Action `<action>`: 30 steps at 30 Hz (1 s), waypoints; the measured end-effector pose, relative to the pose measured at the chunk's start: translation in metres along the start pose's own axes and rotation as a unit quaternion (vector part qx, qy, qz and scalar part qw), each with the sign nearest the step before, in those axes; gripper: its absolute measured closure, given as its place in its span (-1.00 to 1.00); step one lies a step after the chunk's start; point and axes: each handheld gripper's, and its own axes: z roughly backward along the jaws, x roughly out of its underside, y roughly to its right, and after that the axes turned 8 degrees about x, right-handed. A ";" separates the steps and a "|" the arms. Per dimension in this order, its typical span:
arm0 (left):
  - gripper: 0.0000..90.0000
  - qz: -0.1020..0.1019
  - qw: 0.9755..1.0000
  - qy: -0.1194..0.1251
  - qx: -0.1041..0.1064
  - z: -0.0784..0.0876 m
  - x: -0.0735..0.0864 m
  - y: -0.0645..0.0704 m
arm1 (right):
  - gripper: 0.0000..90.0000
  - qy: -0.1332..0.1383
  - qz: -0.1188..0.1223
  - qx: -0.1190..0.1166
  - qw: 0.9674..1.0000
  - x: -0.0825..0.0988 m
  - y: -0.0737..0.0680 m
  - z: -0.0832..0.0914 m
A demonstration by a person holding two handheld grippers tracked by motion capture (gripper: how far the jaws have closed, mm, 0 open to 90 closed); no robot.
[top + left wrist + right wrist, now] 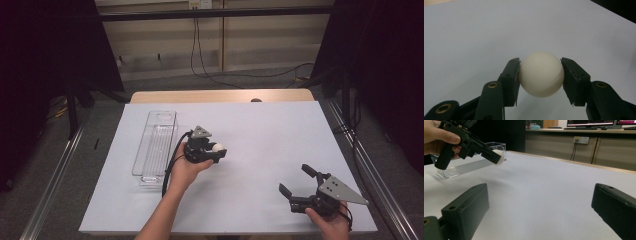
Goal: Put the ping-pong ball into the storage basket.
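Observation:
My left gripper is shut on a white ball, held above the white table sheet near its middle. In the left gripper view both black pads press on the sides of the ball. The right gripper view shows the ball and the left gripper lifted off the sheet, in a hand at the upper left. My right gripper rests low at the front right, open, with nothing between its jaws. A clear plastic tray lies just left of the left hand.
The white sheet covers the tabletop, with a wooden edge at the far side. Metal rails run along both sides of the table. Cables hang at the wall behind.

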 end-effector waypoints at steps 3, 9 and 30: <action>0.14 0.001 1.000 -0.002 -0.002 0.002 0.001 -0.001 | -0.98 -0.001 0.001 -0.003 1.000 0.000 0.000 0.000; 0.14 0.004 1.000 0.000 -0.003 0.007 0.003 -0.001 | -0.98 0.000 0.000 -0.002 1.000 0.000 0.000 0.000; 0.14 0.013 1.000 0.007 0.002 0.023 0.010 -0.001 | -0.98 0.002 -0.001 0.000 1.000 0.000 -0.001 -0.001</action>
